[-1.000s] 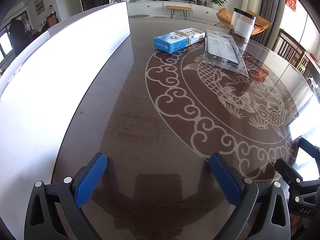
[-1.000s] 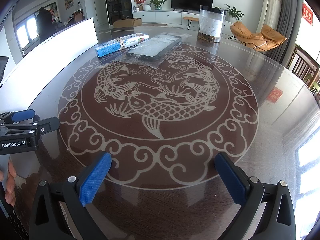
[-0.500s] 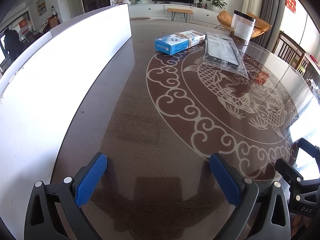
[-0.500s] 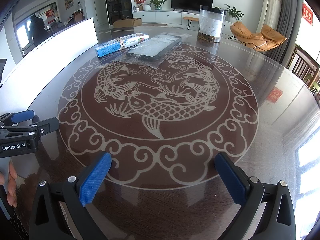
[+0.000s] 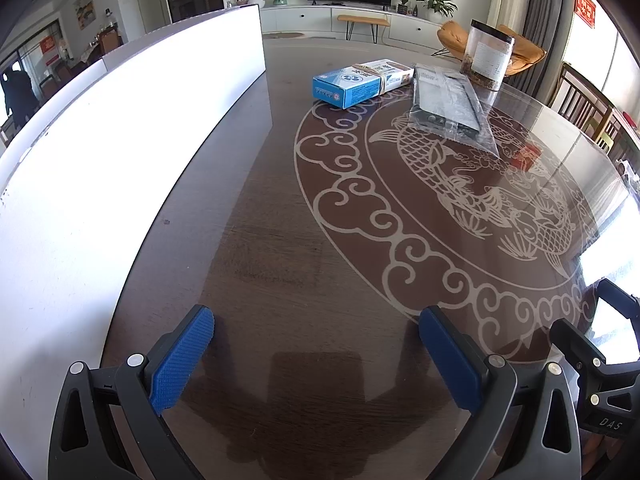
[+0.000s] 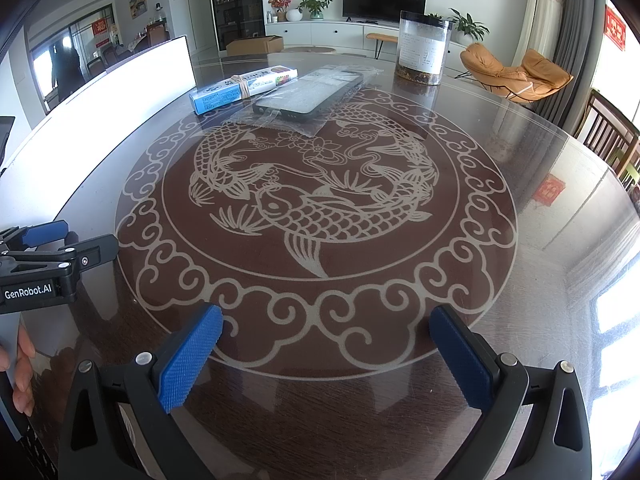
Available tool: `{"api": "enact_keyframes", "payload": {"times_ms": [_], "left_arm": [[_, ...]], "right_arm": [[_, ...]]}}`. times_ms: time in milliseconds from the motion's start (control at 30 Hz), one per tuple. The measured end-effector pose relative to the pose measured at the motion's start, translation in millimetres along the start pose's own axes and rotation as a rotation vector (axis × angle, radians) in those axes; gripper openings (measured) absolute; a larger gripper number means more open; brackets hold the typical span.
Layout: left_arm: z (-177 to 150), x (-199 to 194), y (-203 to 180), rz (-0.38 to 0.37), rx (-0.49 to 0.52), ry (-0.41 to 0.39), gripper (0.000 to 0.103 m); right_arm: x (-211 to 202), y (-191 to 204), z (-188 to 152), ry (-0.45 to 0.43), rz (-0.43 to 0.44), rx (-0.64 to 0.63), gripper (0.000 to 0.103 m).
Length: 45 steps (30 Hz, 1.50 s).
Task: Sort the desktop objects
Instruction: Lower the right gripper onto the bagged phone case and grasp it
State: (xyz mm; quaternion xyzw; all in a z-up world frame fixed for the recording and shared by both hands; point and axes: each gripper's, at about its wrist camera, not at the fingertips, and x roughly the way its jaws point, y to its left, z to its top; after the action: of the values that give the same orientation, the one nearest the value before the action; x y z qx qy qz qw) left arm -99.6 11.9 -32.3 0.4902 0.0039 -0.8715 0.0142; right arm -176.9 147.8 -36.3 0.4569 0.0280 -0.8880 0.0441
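At the far side of the round table lie two boxes tied with a rubber band, the front one blue (image 5: pixel 347 87) (image 6: pixel 219 98). Right of them is a black flat item in a clear plastic bag (image 5: pixel 447 100) (image 6: pixel 310 97). Behind it stands a clear jar with a dark lid (image 5: pixel 487 54) (image 6: pixel 422 48). My left gripper (image 5: pixel 316 336) hovers open over the near left tabletop, far from all of them. Over the near edge of the fish pattern, my right gripper (image 6: pixel 326 338) is also open. Nothing sits between either pair of blue pads.
The dark glass-topped table (image 6: pixel 560 272) bears a pale fish and cloud pattern. A long white panel (image 5: pixel 80 168) (image 6: pixel 120 76) runs along its left side. The left gripper's body (image 6: pixel 44 268) and a hand's fingers (image 6: pixel 22 364) show at the right view's left edge. Chairs stand at right.
The left wrist view has tilted slightly, so the far objects sit a little lower in the frame. The right gripper has stayed put. A person in the far background has moved.
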Motion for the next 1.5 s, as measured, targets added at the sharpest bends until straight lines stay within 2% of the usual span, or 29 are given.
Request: {"api": "enact_keyframes", "payload": {"times_ms": [67, 133, 167, 267, 400, 500, 567, 700, 867, 1000, 1167, 1200, 1267, 1333, 1500], "left_arm": [[-1.7, -0.7, 0.3, -0.002, 0.003, -0.007, 0.103], [-2.9, -1.4, 0.4, -0.004, 0.008, -0.014, 0.103], [-3.0, -1.4, 0.4, -0.004, 0.006, -0.015, 0.103], [-3.0, -1.6, 0.1, -0.003, 0.004, -0.016, 0.103], [-3.4, -1.8, 0.1, -0.006, 0.010, -0.019, 0.103], [-3.2, -1.6, 0.3, -0.008, 0.013, -0.018, 0.103], [-3.1, -1.5, 0.5, -0.010, 0.016, -0.017, 0.103], [-1.9, -0.8, 0.7, -0.012, 0.019, -0.014, 0.103], [0.0, -0.5, 1.2, -0.014, 0.022, -0.018, 0.103], [-0.2, -2.2, 2.1, -0.007, 0.010, -0.023, 0.103], [-1.3, -3.2, 3.5, -0.007, 0.011, -0.033, 0.103], [-1.3, -3.1, 3.2, -0.007, 0.011, -0.035, 0.103], [-1.9, -3.4, 2.9, -0.007, 0.011, -0.039, 0.103], [-2.2, -3.6, 2.7, -0.007, 0.011, -0.041, 0.103], [-2.0, -3.6, 3.2, -0.008, 0.011, -0.041, 0.103]], "right_arm": [[-1.5, -3.4, 4.3, -0.018, 0.041, 0.016, 0.103], [-3.5, -12.0, 23.8, -0.048, 0.083, 0.050, 0.103], [-3.4, -17.1, 39.5, -0.056, 0.090, 0.075, 0.103], [11.2, -30.2, 96.4, -0.042, 0.186, 0.163, 0.103], [46.6, -36.0, 162.5, -0.044, 0.233, 0.245, 0.103], [86.2, -32.4, 189.7, 0.042, 0.253, 0.322, 0.103], [110.5, -22.1, 199.8, 0.096, 0.208, 0.315, 0.103], [135.9, 1.4, 211.9, 0.112, 0.129, 0.250, 0.103], [145.3, 18.0, 218.8, 0.099, 0.050, 0.186, 0.103], [152.7, 29.7, 215.9, 0.113, -0.018, 0.054, 0.103], [150.1, 27.8, 210.5, 0.090, -0.025, 0.046, 0.102], [148.0, 26.9, 209.6, 0.084, -0.033, 0.053, 0.100], [143.6, 24.2, 207.4, 0.070, -0.041, 0.069, 0.088], [138.6, 21.4, 202.4, 0.058, -0.040, 0.063, 0.083], [119.1, 6.3, 178.8, 0.027, -0.023, 0.051, 0.081]]}}
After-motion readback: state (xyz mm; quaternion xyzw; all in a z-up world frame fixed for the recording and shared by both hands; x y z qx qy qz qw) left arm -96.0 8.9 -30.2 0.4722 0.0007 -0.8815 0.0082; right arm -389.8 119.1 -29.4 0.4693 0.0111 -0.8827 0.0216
